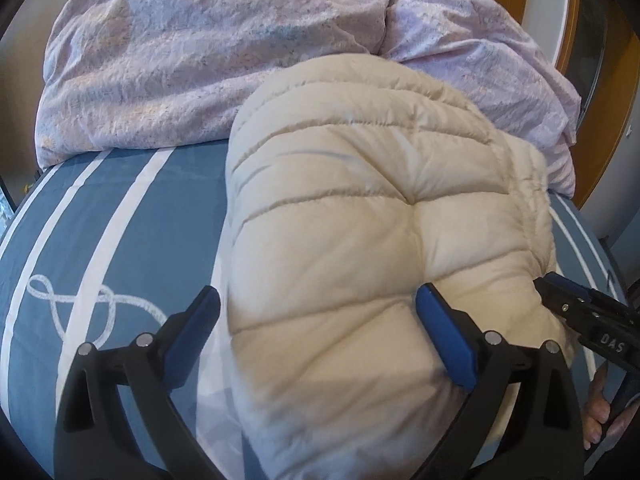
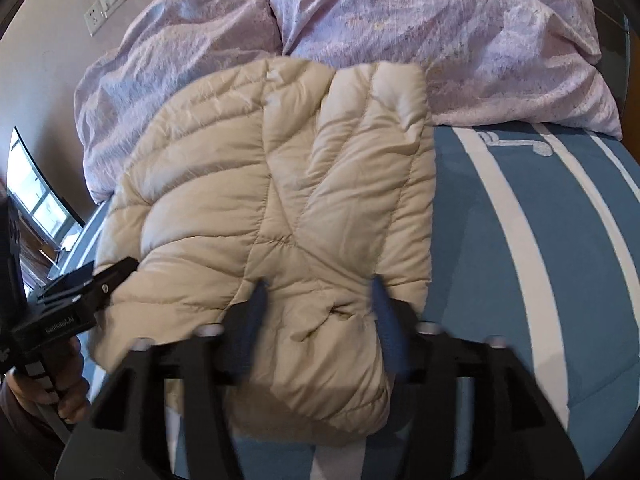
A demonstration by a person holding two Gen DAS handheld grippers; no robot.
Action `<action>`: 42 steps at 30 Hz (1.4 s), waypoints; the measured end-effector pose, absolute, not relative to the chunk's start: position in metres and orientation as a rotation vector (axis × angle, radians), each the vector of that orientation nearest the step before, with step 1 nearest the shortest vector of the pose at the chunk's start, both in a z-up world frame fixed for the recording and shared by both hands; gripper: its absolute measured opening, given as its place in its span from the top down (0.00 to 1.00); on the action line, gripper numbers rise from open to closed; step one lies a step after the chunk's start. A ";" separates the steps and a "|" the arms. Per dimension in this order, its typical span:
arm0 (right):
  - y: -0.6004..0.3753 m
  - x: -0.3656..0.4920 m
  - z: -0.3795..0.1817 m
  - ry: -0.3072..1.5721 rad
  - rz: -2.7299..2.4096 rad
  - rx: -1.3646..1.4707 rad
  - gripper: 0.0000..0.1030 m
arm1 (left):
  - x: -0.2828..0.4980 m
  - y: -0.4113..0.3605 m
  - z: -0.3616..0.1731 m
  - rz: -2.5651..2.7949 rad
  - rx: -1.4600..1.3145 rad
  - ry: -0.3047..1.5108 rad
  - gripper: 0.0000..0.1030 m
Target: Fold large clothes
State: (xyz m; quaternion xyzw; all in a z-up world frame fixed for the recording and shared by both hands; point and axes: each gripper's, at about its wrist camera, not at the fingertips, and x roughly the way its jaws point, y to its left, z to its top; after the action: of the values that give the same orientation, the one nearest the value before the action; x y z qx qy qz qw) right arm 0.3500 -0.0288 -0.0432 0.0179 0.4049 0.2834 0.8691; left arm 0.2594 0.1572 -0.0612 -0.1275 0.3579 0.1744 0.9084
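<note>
A cream quilted puffer jacket (image 1: 360, 208) lies folded into a thick bundle on the blue bed cover (image 1: 120, 208); it also shows in the right wrist view (image 2: 280, 184). My left gripper (image 1: 316, 304) is open, its fingers straddling the jacket's near left edge, the right pad pressing into the fabric. My right gripper (image 2: 316, 300) is open too, its blurred fingers on either side of a bunched near corner of the jacket. Each gripper shows at the edge of the other's view, beside the jacket.
A crumpled lilac duvet (image 1: 200, 52) is heaped behind the jacket, also seen in the right wrist view (image 2: 440, 32). The blue cover (image 2: 520, 240) has white stripes. A wall with sockets (image 2: 104, 4) is at left, wooden furniture (image 1: 600, 80) at right.
</note>
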 end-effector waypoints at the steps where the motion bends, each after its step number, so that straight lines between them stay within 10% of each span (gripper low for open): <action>1: -0.029 0.345 -0.039 0.834 0.590 0.023 0.16 | 0.255 0.156 -0.059 0.359 -0.265 0.735 0.04; 8: -0.039 0.318 -0.027 0.793 0.554 0.000 0.01 | 0.216 0.142 -0.044 0.349 -0.273 0.707 0.02; 42: -0.082 0.184 0.005 0.806 0.589 0.030 0.01 | 0.091 0.070 -0.035 0.357 -0.370 0.748 0.02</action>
State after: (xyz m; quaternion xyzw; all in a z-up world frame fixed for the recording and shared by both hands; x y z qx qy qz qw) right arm 0.1841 -0.0819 0.0045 0.0145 0.3867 0.2824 0.8778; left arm 0.0908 0.0700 -0.0351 -0.1789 0.3613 0.1723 0.8987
